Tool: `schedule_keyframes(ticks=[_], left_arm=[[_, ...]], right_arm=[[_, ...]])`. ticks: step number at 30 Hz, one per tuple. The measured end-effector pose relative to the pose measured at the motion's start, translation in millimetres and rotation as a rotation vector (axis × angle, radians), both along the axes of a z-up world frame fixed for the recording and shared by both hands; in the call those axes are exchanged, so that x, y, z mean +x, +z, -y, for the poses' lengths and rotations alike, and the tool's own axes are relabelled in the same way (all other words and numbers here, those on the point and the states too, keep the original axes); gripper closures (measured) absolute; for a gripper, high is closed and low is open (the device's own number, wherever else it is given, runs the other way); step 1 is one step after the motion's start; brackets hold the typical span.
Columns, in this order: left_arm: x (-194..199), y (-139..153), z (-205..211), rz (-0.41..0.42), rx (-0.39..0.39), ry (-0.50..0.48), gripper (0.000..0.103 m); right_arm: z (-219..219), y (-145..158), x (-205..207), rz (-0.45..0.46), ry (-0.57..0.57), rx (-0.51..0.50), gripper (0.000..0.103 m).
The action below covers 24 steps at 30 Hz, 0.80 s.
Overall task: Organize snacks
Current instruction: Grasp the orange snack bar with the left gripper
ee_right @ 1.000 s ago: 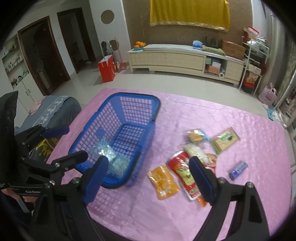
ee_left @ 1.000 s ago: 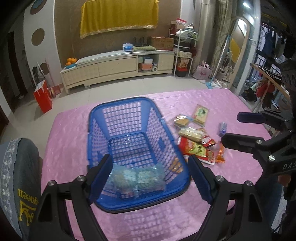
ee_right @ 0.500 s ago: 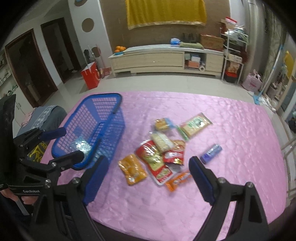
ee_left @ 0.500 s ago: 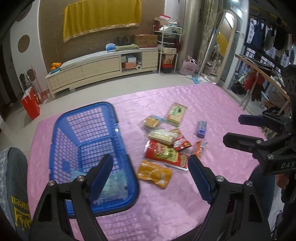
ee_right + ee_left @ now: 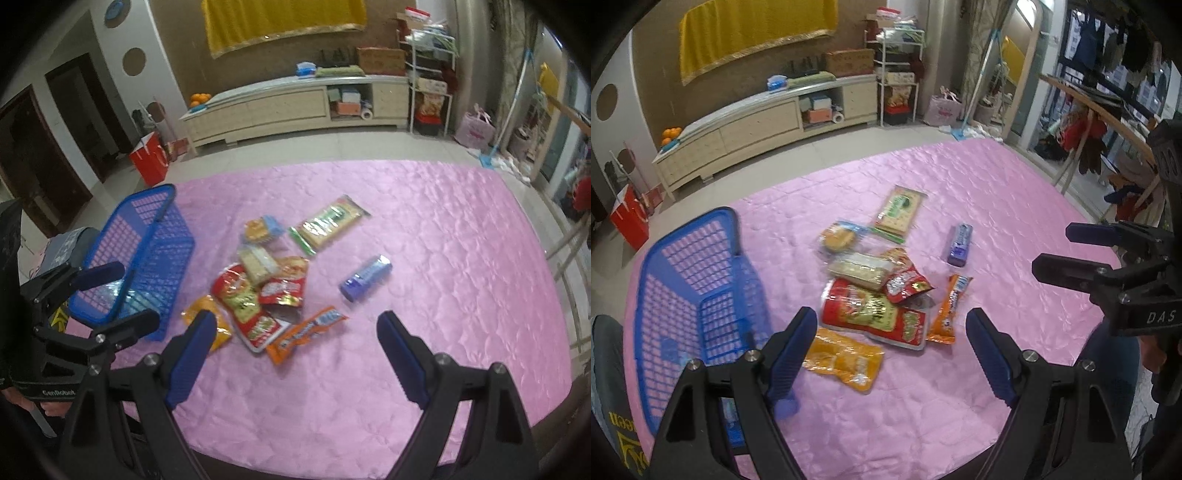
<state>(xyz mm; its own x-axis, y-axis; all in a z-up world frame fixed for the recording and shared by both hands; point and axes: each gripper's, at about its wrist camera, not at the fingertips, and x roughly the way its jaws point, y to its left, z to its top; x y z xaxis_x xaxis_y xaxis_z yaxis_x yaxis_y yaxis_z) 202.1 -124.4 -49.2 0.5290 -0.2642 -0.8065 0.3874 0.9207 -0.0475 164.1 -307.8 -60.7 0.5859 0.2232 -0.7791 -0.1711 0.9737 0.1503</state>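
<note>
Pink quilted cloth [image 5: 1015, 206] covers the whole table, and the blue basket [image 5: 701, 280] sits at its left end, so everything else is placed off that. Just right of the basket is a loose heap of snacks: a yellow-orange pouch [image 5: 844, 360] nearest the basket's front corner, then a big red bag [image 5: 871, 314] with a pale cracker pack [image 5: 858, 271] and a smaller red packet [image 5: 908, 284] lying partly on top of it. An orange bar wrapper [image 5: 949, 308] lies beside the red bag on the side away from the basket. Further back from the heap sit a round pastry in clear wrap [image 5: 836, 238] and a green-and-tan biscuit pack [image 5: 899, 210], and a purple tube [image 5: 958, 245] lies on its own, well apart from the basket. In the right wrist view something in shiny clear wrap [image 5: 122, 295] is already lying in the basket's near end. Left gripper [image 5: 892, 354] hangs above the pouch side of the heap, jaws spread wide, holding nothing. Right gripper [image 5: 297, 354] is the same deal, wide apart and empty, hovering over bare cloth in front of the orange bar wrapper.
</note>
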Motion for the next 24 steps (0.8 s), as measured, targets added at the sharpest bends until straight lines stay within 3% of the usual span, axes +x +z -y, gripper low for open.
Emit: schedule_keyframes(ticks=[20, 24], left_arm=[[47.9, -93.9, 88.7, -0.179, 0.079, -0.16, 0.022], [53.8, -109.5, 100.4, -0.212, 0.093, -0.193, 0.034]], right_arm=[[79.9, -78.2, 17.4, -0.13, -0.137, 0.01, 0.012], [87.2, -88.3, 21.7, -0.147, -0.149, 0.019, 0.012]])
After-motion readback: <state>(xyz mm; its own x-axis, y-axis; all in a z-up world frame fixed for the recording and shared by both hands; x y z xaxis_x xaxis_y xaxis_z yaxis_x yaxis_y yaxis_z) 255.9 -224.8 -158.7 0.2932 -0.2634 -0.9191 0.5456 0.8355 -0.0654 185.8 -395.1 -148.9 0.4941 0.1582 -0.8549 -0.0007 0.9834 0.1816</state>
